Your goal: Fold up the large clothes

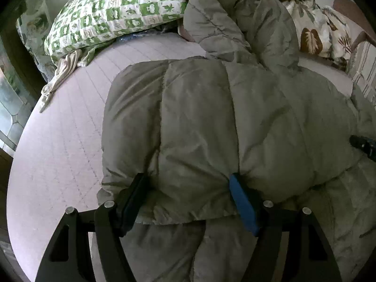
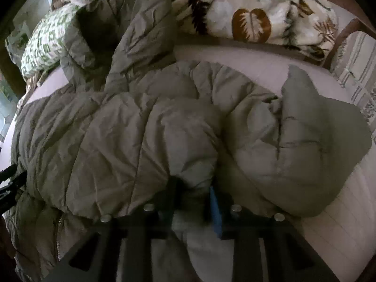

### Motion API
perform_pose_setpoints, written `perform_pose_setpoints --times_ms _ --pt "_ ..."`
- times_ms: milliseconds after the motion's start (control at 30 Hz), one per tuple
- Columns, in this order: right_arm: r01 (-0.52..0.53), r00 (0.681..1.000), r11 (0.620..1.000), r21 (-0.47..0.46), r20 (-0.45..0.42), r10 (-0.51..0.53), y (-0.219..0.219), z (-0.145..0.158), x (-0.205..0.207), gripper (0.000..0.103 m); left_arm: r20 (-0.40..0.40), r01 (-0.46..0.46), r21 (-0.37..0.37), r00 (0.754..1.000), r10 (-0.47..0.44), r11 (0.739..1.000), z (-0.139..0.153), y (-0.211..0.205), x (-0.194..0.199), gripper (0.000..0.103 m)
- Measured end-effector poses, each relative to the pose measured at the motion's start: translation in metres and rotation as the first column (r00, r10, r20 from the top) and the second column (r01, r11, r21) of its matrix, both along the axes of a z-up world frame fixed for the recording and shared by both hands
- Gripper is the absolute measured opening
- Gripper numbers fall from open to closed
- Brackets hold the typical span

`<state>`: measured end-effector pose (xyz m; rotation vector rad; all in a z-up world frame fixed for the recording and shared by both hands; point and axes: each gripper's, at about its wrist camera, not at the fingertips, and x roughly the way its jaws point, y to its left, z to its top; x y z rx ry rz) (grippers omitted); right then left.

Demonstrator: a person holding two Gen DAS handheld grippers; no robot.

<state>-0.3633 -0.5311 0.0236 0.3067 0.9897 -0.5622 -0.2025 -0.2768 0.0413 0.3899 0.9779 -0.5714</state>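
Note:
A large olive-grey puffer jacket point(image 1: 211, 117) lies spread on the bed, its lower part folded up over its body; it also fills the right wrist view point(image 2: 131, 136). My left gripper point(image 1: 188, 188) has its fingers wide apart around the puffy folded hem at the jacket's left side, pressing into it. My right gripper point(image 2: 191, 192) is closed on a bunch of the jacket's hem near the middle; its blue pad point(image 2: 216, 209) shows beside the fabric. The hood and one sleeve point(image 2: 131, 30) lie bunched at the far side. The right gripper's tip point(image 1: 364, 144) shows at the left view's right edge.
The pale quilted mattress point(image 1: 61, 145) is bare at the left. A green-and-white checked pillow point(image 1: 117, 11) lies at the far left. A leaf-print duvet point(image 2: 253, 16) is heaped at the far right. A striped cloth point(image 2: 359, 70) lies by the bed's right edge.

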Motion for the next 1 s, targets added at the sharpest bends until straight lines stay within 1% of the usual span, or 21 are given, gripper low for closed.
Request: perform_pose_setpoints --times_ms 33,67,100,133,167,200,267,367,467,533,600,667,733,767,833,933,1000 --pt "0.001 1.000 1.000 0.008 0.009 -0.001 0.000 0.002 -0.005 0.032 -0.006 0.000 -0.001 1.000 0.000 1.000 0.002 0.002 0.001 0.073" --pt "0.001 1.000 1.000 0.013 0.015 -0.001 0.001 0.003 -0.007 0.038 -0.009 -0.005 -0.006 1.000 0.005 1.000 0.006 0.004 0.000 0.073" --pt "0.004 1.000 1.000 0.022 0.027 -0.005 0.000 0.006 -0.013 0.060 -0.007 -0.017 -0.015 1.000 0.017 1.000 0.010 0.007 0.000 0.073" --pt "0.009 0.999 1.000 0.030 0.042 -0.011 -0.002 0.009 -0.017 0.073 -0.003 -0.029 -0.026 1.000 0.029 0.999 0.012 0.010 0.000 0.073" --pt "0.027 0.996 0.999 0.040 0.080 -0.030 -0.006 0.015 -0.024 0.081 0.006 -0.047 -0.044 0.999 0.047 0.998 0.017 0.011 0.001 0.073" --pt "0.029 0.994 0.998 0.049 0.106 -0.034 -0.011 0.021 -0.031 0.081 0.022 -0.065 -0.066 0.998 0.066 0.996 0.023 0.014 -0.001 0.073" --pt "0.024 0.990 0.998 0.060 0.138 -0.032 -0.015 0.029 -0.043 0.081 0.053 -0.078 -0.082 0.995 0.082 0.994 0.031 0.014 -0.006 0.073" --pt "0.033 0.986 0.998 0.055 0.159 -0.042 -0.027 0.037 -0.059 0.081 0.081 -0.053 -0.058 0.995 0.057 0.997 0.037 0.002 -0.013 0.073" --pt "0.099 0.979 0.993 0.067 0.171 -0.109 -0.059 0.042 -0.091 0.081 0.084 -0.026 -0.032 0.996 0.028 0.999 0.037 -0.012 -0.017 0.073" --pt "0.175 0.969 0.982 0.065 0.167 -0.183 -0.090 0.043 -0.114 0.081 0.082 -0.021 -0.014 0.996 0.022 1.000 0.034 -0.020 -0.018 0.073" --pt "0.256 0.952 0.964 0.072 0.155 -0.264 -0.125 0.041 -0.139 0.081 0.064 -0.015 0.010 0.998 0.014 1.000 0.025 -0.029 -0.016 0.073" --pt "0.329 0.928 0.939 0.102 0.147 -0.342 -0.159 0.039 -0.162 0.081 0.046 -0.020 0.044 0.999 0.017 0.999 0.011 -0.037 -0.014 0.073" --pt "0.418 0.885 0.897 0.145 0.159 -0.439 -0.196 0.038 -0.189 0.081 0.084 -0.023 0.069 0.996 0.017 0.997 -0.001 -0.042 -0.017 0.075" --pt "0.443 0.869 0.882 0.159 0.165 -0.466 -0.208 0.038 -0.198 0.081 0.107 -0.022 0.077 0.994 0.014 0.997 -0.004 -0.044 -0.020 0.075" --pt "0.510 0.822 0.836 0.201 0.170 -0.543 -0.243 0.034 -0.216 0.081 0.128 -0.023 0.095 0.992 0.010 0.995 -0.007 -0.047 -0.025 0.075" --pt "0.565 0.768 0.786 0.251 0.188 -0.613 -0.278 0.027 -0.229 0.081 0.111 -0.031 0.094 0.994 0.021 0.995 -0.006 -0.046 -0.021 0.075" --pt "0.595 0.719 0.741 0.311 0.207 -0.663 -0.302 0.018 -0.233 0.081 0.089 -0.033 0.084 0.996 0.026 0.996 -0.007 -0.046 -0.018 0.075"
